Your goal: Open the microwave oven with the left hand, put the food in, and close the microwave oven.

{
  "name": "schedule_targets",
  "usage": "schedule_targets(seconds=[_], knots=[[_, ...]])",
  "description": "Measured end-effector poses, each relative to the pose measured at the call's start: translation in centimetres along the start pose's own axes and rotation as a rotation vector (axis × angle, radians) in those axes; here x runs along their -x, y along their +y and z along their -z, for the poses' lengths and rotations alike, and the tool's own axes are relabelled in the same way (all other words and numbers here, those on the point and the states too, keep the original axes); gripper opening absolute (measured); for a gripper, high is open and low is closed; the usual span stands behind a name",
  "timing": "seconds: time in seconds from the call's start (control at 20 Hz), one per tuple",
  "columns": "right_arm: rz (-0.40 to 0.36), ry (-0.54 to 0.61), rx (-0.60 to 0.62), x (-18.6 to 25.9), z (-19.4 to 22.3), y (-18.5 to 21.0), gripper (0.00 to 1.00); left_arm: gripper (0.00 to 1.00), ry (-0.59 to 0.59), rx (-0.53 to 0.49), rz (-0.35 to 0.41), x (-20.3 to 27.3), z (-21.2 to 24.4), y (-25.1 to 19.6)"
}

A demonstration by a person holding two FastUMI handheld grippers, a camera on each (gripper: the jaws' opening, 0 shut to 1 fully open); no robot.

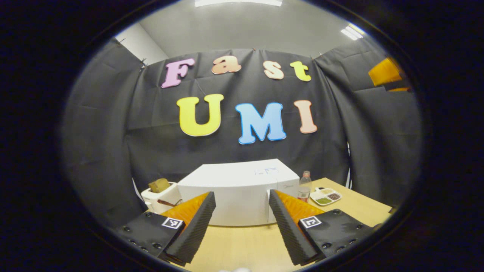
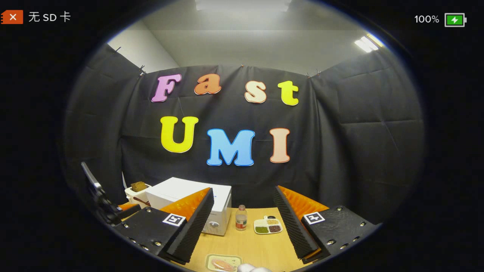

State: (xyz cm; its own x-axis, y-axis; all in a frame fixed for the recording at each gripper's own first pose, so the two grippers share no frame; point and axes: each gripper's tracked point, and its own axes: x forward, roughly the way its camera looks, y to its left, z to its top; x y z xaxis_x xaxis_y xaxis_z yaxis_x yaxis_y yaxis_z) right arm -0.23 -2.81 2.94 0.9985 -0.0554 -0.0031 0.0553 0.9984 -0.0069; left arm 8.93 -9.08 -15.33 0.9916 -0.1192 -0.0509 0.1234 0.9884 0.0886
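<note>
While both grippers hang above the pale wooden tabletop [image 1: 242,245] with their fingers spread wide and nothing between them, the booth stands walled in creased black cloth under a plain grey ceiling with strip lights.

In the left gripper view, at far left sits a small white toaster [image 1: 160,196] with a brown slice of bread [image 1: 159,184] standing up out of its slot. Just beside it, centred ahead of the released left gripper [image 1: 242,217], stands the boxy white microwave oven [image 1: 242,190], its door closed. To its right, close to the oven's corner, is a clear plastic bottle with a red label [image 1: 304,187], then a white divided tray of green and brown grains [image 1: 325,196] near the table's far edge.

In the right gripper view, the same row runs toaster [image 2: 136,194], microwave oven [image 2: 196,204], bottle [image 2: 241,218], divided tray [image 2: 268,225], the oven lying off to the left behind the left finger of the released right gripper [image 2: 244,219]. The food, pinkish pieces on a pale green rectangular plate [image 2: 224,263], lies on the tabletop [image 2: 261,245] at the bottom of that view, near the gripper and well apart from the oven.
</note>
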Motion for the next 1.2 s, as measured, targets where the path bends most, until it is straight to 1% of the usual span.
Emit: schedule_targets(seconds=[0.05, 0.15, 0.25, 0.3, 0.35, 0.6, 0.7, 0.8, 0.9, 0.95, 1.0, 1.1, 1.2], knots=[[-0.002, 0.007, 0.019, -0.2, 0.0, -0.2, 0.98, 0.96, 0.009, -0.014, 0.010, -1.4, 1.5, -1.3], [0.031, 0.024, 0.065, -0.4, 0.4, -1.6, 0.98, 0.96, 0.018, -0.023, 0.039, -4.2, 4.4, -3.8], [0.049, 0.052, 0.087, -0.4, 1.1, -2.1, 0.98, 0.95, 0.041, 0.003, 0.062, -7.7, 7.1, -6.0], [0.056, 0.065, 0.090, -0.4, 1.3, -2.3, 0.98, 0.99, 0.052, 0.015, 0.071, -9.4, 8.1, -6.9], [0.064, 0.081, 0.096, -0.4, 1.8, -2.5, 0.98, 1.00, 0.057, 0.013, 0.068, -11.0, 8.9, -7.4], [0.127, 0.130, 0.109, -0.4, 3.5, -4.4, 0.98, 1.00, 0.093, 0.028, 0.037, -17.8, 13.3, -7.7], [0.141, 0.151, 0.112, -0.3, 4.2, -5.0, 0.98, 0.95, 0.112, 0.028, 0.027, -19.1, 14.4, -7.6], [0.154, 0.160, 0.128, -0.4, 4.5, -5.4, 0.98, 1.00, 0.104, 0.033, 0.023, -19.7, 14.5, -7.6], [0.162, 0.164, 0.138, -0.5, 4.6, -5.8, 0.98, 1.00, 0.105, 0.034, 0.034, -20.1, 14.7, -7.9], [0.168, 0.167, 0.141, -0.5, 4.8, -6.0, 0.98, 0.95, 0.107, 0.035, 0.034, -20.2, 14.8, -8.1], [0.168, 0.165, 0.140, -0.6, 4.7, -6.1, 0.98, 0.94, 0.112, 0.033, 0.043, -20.5, 15.2, -8.2], [0.167, 0.165, 0.138, -0.7, 4.8, -6.0, 0.98, 0.72, 0.131, 0.031, 0.047, -20.9, 15.9, -8.4], [0.159, 0.171, 0.144, -0.6, 5.0, -5.9, 0.98, 0.43, 0.160, 0.020, 0.074, -21.3, 17.0, -8.9]])
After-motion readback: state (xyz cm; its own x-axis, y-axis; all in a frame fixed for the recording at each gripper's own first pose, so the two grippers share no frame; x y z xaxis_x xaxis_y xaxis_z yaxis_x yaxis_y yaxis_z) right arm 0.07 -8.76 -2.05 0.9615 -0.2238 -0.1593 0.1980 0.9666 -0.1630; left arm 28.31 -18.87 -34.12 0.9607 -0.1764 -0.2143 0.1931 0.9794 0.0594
